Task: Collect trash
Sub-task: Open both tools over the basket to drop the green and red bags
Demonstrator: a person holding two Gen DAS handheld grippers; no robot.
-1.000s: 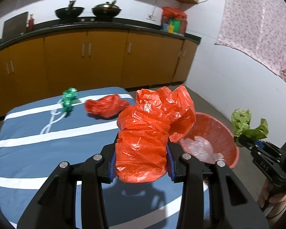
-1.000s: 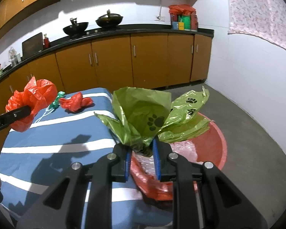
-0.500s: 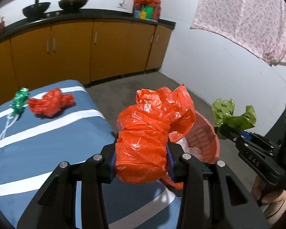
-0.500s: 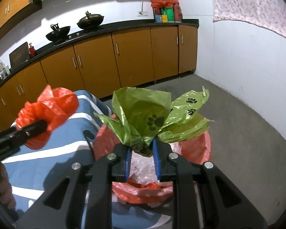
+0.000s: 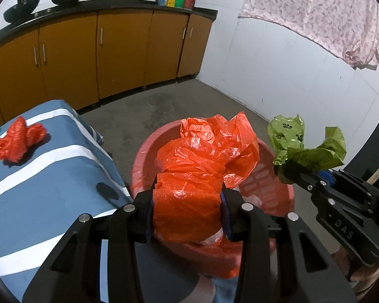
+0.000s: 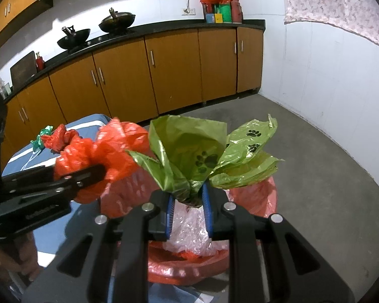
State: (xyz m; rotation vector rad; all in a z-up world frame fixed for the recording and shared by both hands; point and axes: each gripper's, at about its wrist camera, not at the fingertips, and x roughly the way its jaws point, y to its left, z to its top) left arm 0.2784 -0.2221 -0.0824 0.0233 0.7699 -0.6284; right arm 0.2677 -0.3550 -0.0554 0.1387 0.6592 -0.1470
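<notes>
Holding clear plastic wrap (image 6: 189, 229): red basin (image 5: 149, 149) beside table.

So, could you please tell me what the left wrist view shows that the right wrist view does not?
Only the left wrist view shows the left claw head-on, gripping the orange bag, with the bed's stripes in plain view.

Only the right wrist view shows the right claw head-on, pinching the green paw-print bag, plus the clear plastic inside the red basin.

Both show the two held bags, the basin, the second orange bag on the blue striped bed, and the cabinets.
</notes>
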